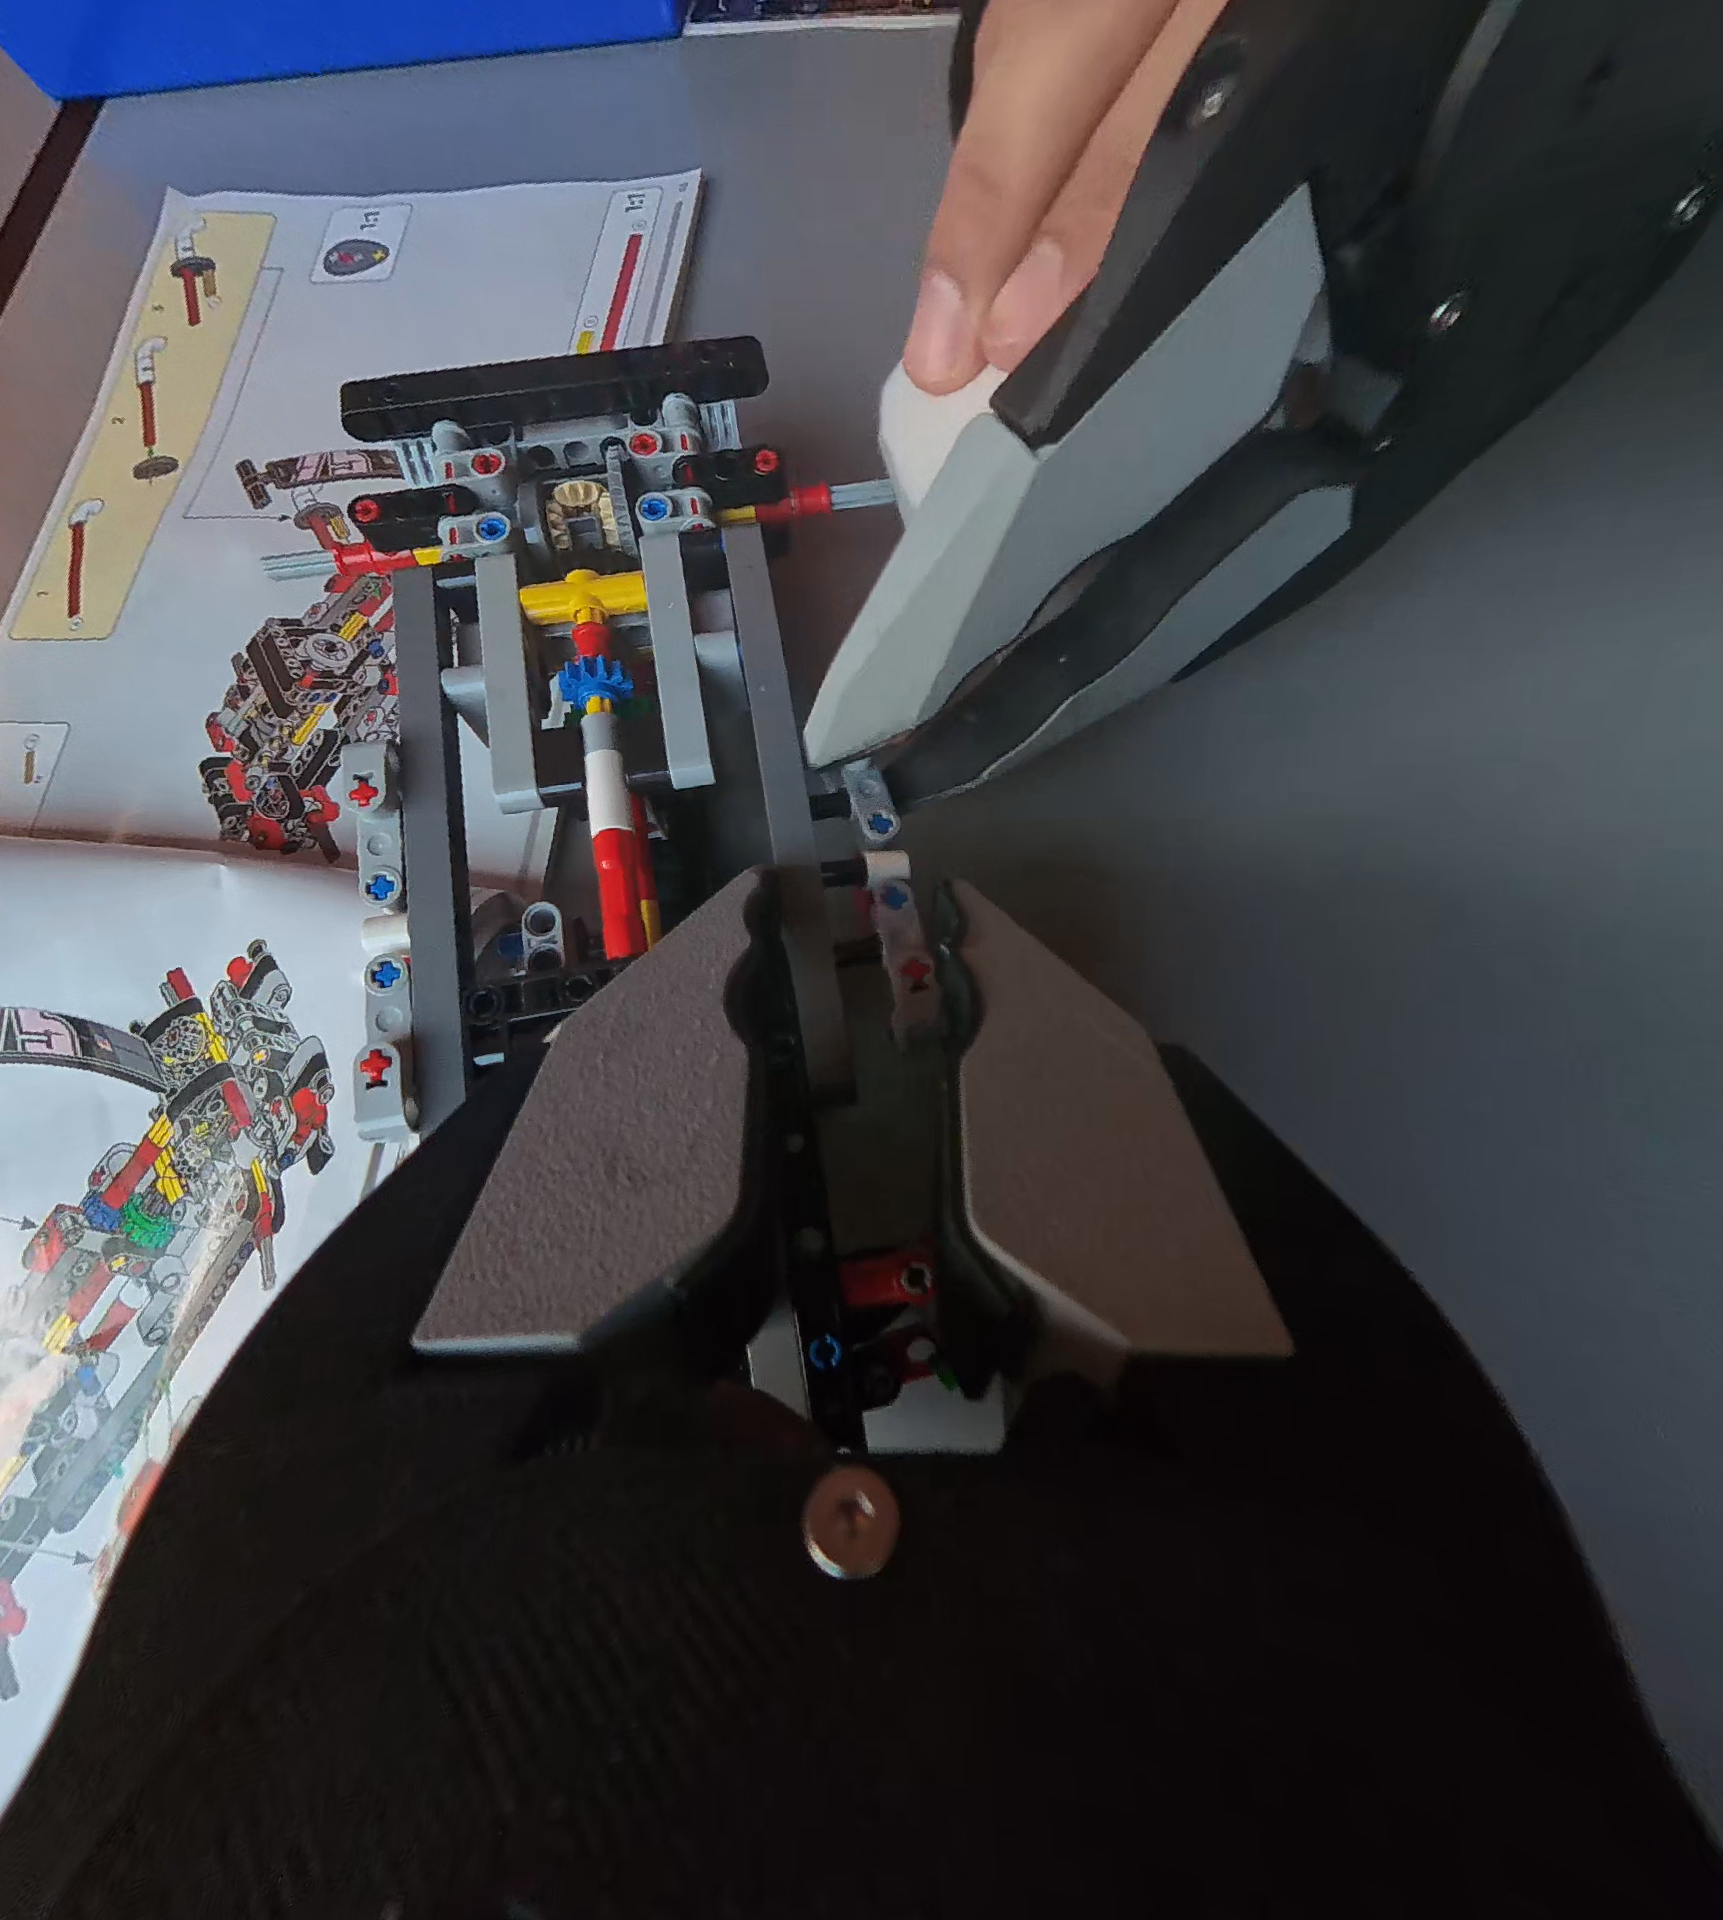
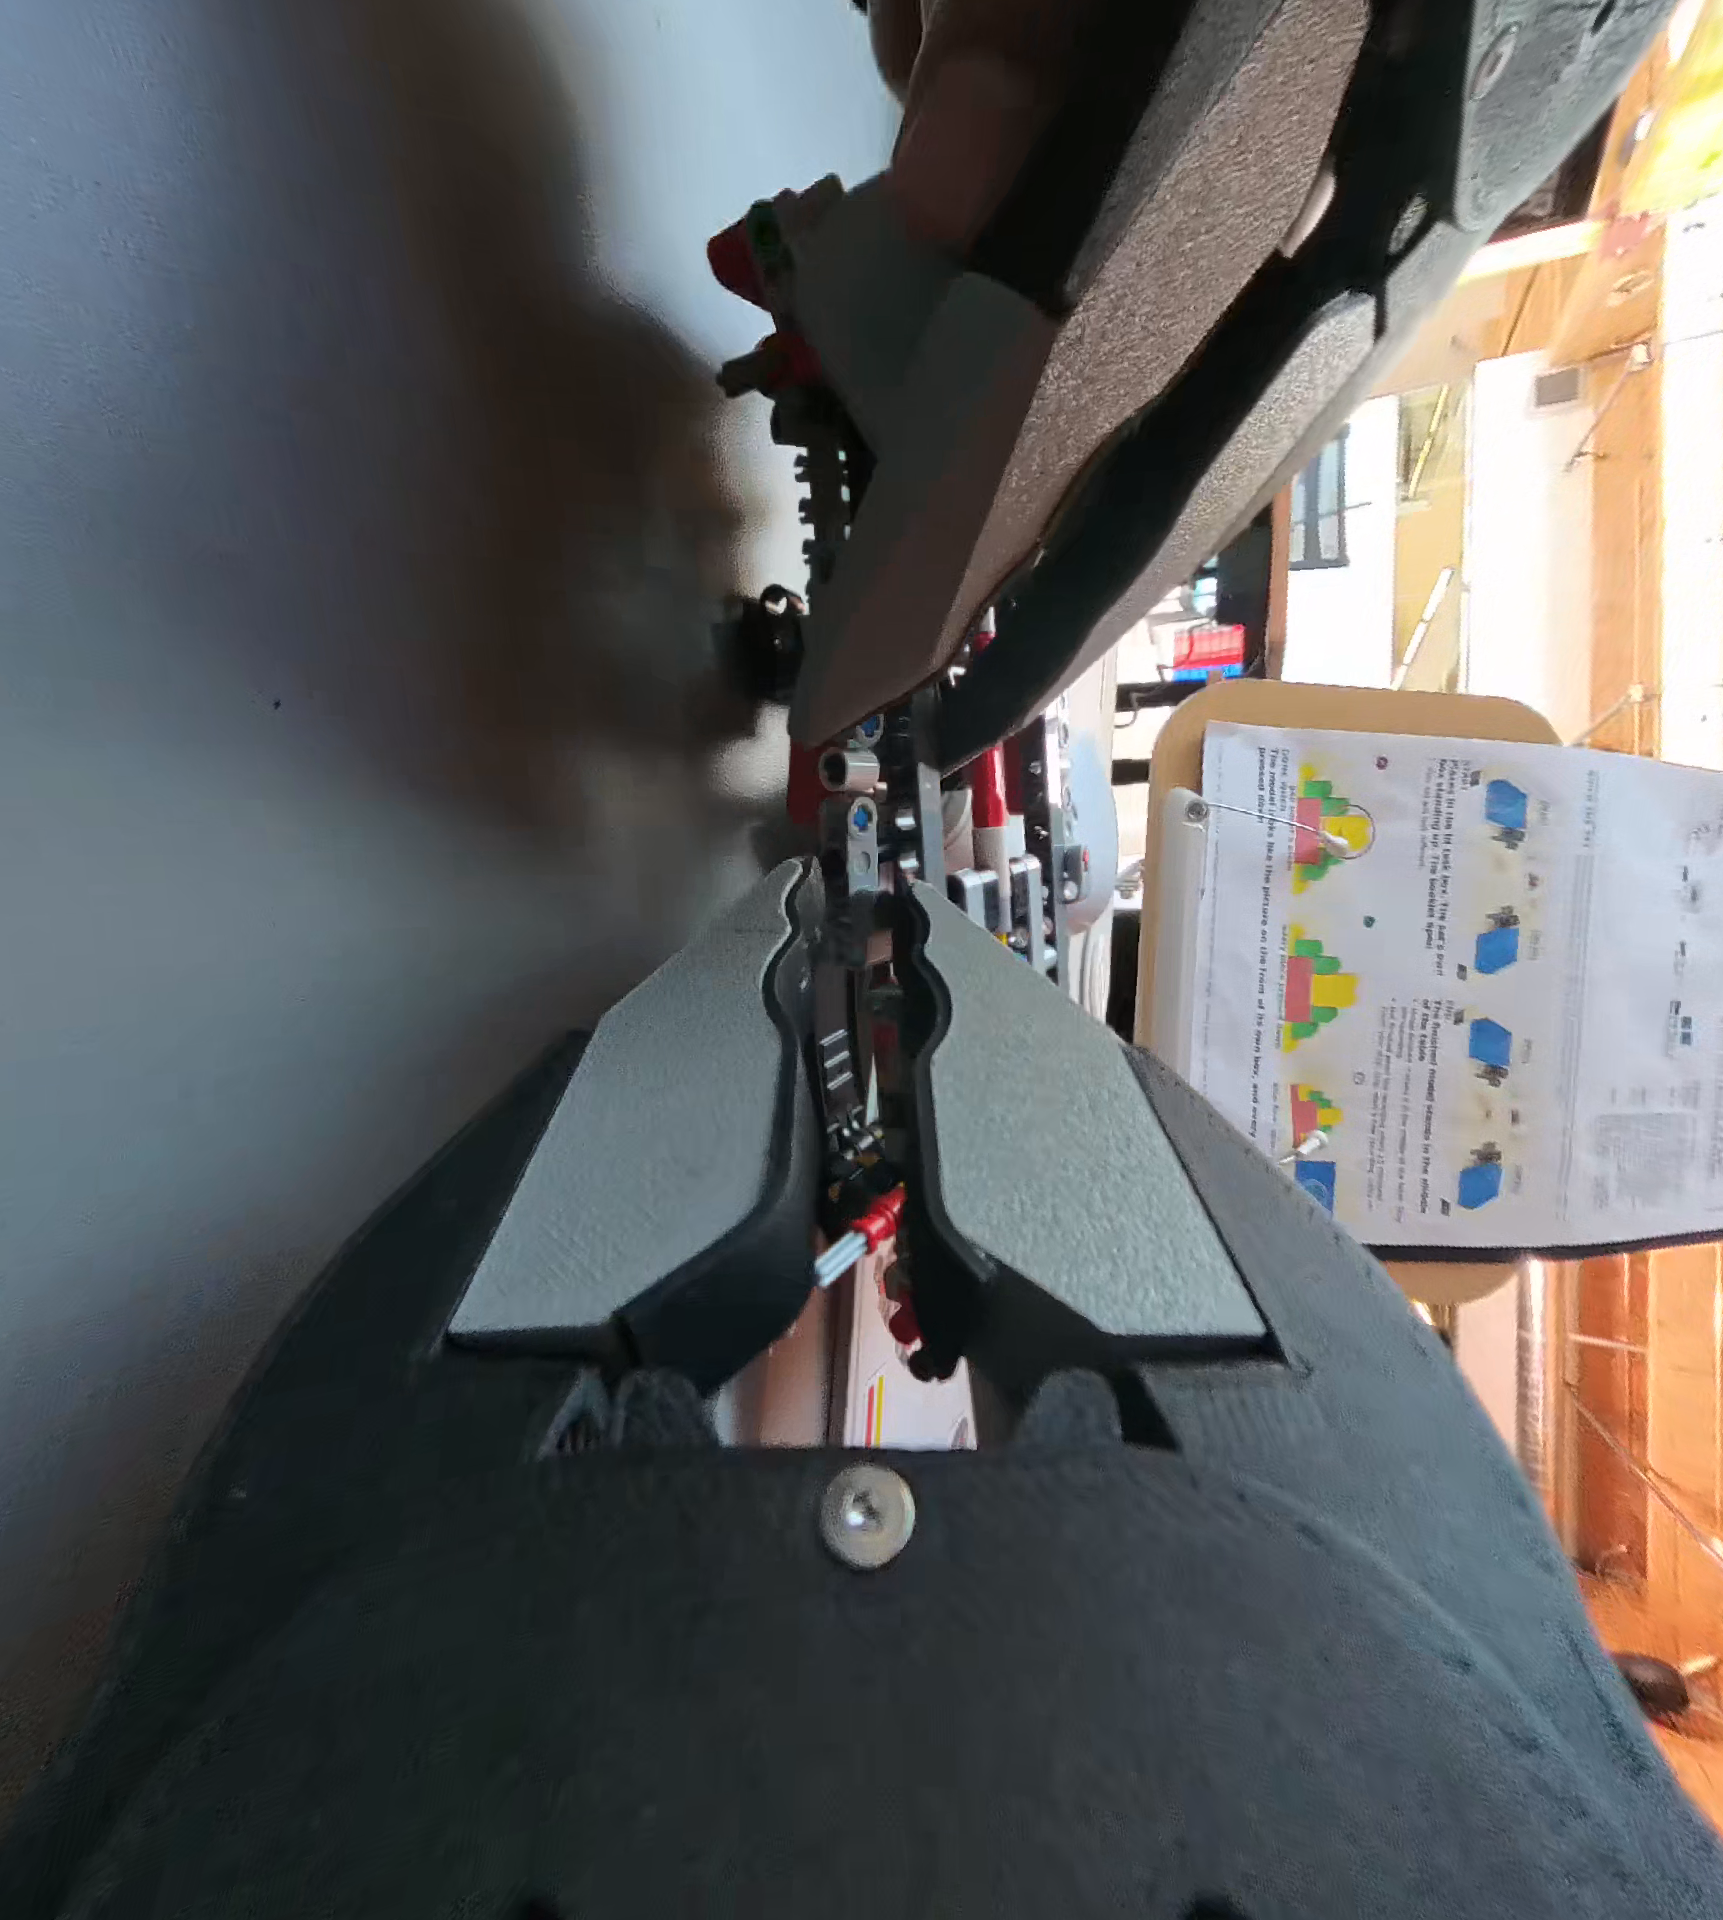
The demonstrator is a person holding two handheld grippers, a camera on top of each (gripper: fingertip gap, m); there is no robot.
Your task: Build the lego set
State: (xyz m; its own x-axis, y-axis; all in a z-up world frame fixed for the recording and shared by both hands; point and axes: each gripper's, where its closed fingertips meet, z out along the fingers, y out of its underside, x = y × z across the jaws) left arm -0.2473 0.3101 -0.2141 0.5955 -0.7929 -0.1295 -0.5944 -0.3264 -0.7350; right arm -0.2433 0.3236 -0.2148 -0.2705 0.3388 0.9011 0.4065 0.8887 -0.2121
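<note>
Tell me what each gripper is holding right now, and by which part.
Both hold the brick-built chassis. The left gripper clamps its dark grey right side rail near the close end; the right gripper grips that same side, at a light grey link.

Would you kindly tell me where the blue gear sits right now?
In the left wrist view, the blue gear sits mid-frame inside the brick model, just below the yellow cross piece and above the red-and-white shaft.
</note>
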